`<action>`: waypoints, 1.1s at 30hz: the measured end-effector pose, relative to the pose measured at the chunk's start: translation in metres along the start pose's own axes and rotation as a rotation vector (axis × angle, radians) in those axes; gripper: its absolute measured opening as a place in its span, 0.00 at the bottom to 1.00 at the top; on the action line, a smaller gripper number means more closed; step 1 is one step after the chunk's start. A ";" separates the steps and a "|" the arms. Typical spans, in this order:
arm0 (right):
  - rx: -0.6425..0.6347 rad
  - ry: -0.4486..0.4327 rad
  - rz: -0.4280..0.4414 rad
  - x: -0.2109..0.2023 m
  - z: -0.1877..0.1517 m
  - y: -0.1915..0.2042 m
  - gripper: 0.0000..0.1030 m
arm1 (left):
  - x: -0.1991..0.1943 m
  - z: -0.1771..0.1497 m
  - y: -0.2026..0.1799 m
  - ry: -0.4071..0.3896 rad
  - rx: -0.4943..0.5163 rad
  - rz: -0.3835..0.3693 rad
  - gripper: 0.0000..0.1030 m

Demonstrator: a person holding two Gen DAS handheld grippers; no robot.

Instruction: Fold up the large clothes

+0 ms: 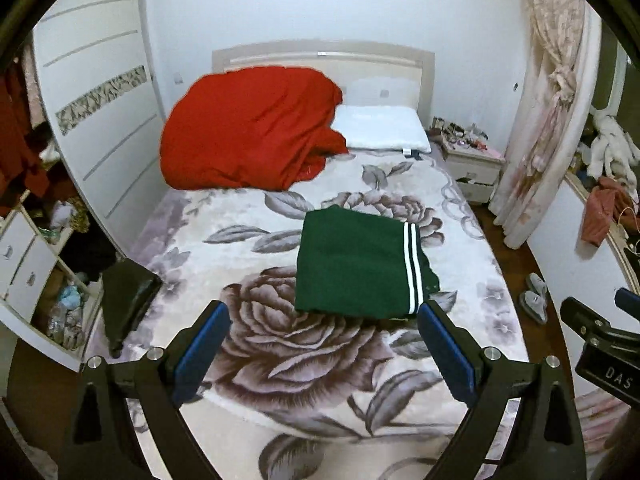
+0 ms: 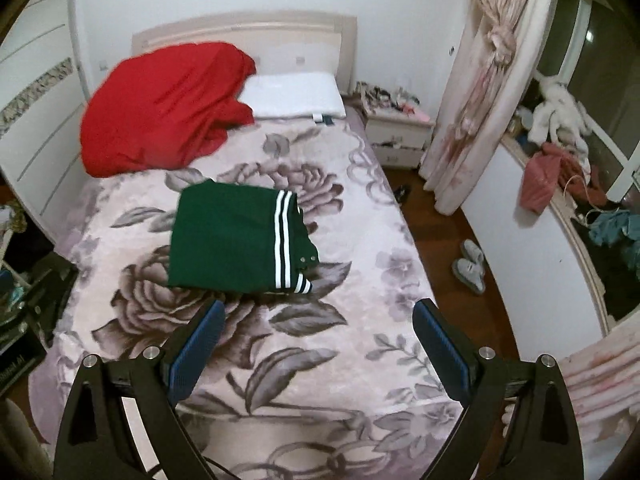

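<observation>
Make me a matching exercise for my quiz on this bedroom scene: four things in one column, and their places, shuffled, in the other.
Things:
1. green garment
2. red quilt
3. white pillow
4. grey slippers

Places:
A. on the wooden floor right of the bed
B. heaped at the bed's far left, by the headboard
C. folded in the middle of the floral blanket
D. at the headboard, right of the red heap

Pairs: 1-C, 2-B, 3-D, 4-A

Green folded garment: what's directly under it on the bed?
The green folded garment lies flat on the floral blanket, over its printed flowers. Whatever sits beneath the fold itself is covered. Both grippers, left and right, are open above the blanket.
</observation>
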State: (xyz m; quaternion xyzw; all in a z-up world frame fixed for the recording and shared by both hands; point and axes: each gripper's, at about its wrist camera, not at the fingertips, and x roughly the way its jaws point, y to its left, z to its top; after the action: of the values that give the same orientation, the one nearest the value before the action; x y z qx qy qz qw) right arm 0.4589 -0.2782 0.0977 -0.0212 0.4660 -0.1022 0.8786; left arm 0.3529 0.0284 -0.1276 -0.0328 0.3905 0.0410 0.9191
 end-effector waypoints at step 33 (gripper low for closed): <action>-0.033 -0.234 0.080 -0.250 -0.030 -0.048 0.99 | -0.174 -0.027 -0.023 -0.141 -0.026 0.040 0.96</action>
State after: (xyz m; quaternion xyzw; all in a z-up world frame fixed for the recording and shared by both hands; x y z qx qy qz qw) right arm 0.2905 -0.2735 0.2910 -0.0290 0.3625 -0.0562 0.9298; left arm 0.2152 -0.0061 -0.0200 -0.0340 0.3247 0.0667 0.9428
